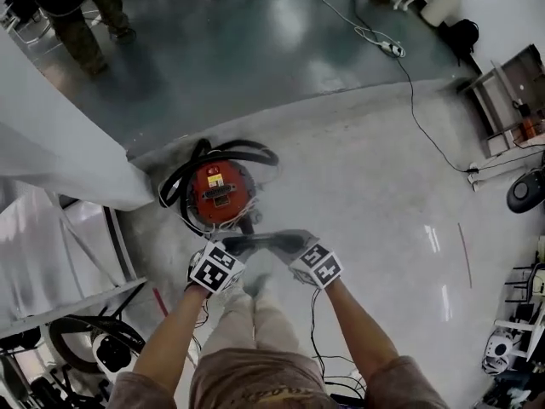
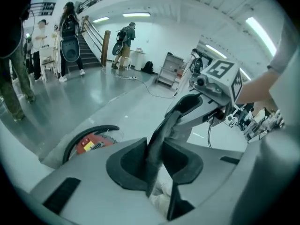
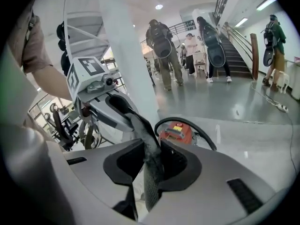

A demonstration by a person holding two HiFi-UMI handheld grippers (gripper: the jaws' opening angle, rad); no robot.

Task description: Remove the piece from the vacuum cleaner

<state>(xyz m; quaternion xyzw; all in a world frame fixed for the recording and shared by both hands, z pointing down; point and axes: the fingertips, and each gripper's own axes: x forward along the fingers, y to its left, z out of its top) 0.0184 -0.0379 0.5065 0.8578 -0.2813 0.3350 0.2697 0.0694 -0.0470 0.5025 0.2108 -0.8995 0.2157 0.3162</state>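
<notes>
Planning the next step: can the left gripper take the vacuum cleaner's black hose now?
Probably not: the left gripper is shut on the dark piece, which the right gripper also holds, above the hose.

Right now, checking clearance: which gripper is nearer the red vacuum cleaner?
Left. In the head view the left gripper is just below the vacuum cleaner; the right gripper is farther, lower right.

- The head view is lit evenly and brightly from overhead; pale glare patches are reflected on the glossy dark floor at 12 o'clock.
- The grey piece at centre is smeared by motion blur.
- In both gripper views, straight lines are bent by fisheye distortion and the corners are blacked out.
- A ceiling light strip at 2 o'clock is blown out in the left gripper view.
</notes>
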